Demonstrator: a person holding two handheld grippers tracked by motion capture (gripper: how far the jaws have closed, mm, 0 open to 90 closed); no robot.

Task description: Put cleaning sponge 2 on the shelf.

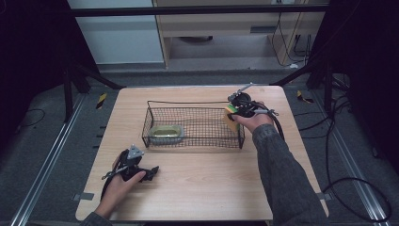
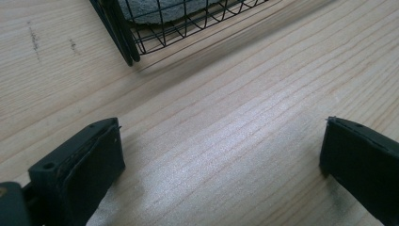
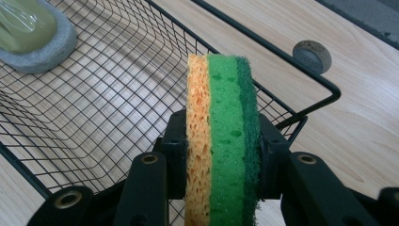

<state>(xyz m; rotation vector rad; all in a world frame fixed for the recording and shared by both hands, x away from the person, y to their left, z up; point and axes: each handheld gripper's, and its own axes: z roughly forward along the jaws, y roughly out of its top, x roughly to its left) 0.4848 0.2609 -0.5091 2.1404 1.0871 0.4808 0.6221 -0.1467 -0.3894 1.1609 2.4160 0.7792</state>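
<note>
- Sponge [image 3: 222, 141]: layered, orange, light green, dark green scouring face; held on edge over right end of wire basket [image 1: 155, 104], just inside or above far-right corner, hard to say which from high view.
- Handling guess: light, soft, squashes under pressure, rough scour side grips well, not fragile; best pinched across flat faces near middle, as now.
- Right claw [image 3: 221, 157]: closed partway onto sponge, one jaw on orange face, other on dark green face, foam slightly squeezed.
- Left claw [image 2: 221, 155]: wide open, nothing between jaws, low over bare table [image 2: 226, 103] near left, close to basket's near-left corner.
- Left claw also in high view [image 1: 151, 172], resting near table's near-left area, well apart from sponge.
- Second item [image 1: 165, 133]: grey-rimmed pad with yellowish top, lying in basket's left end.
- Small grey disc [image 3: 311, 55] on table beyond basket rim.
</note>
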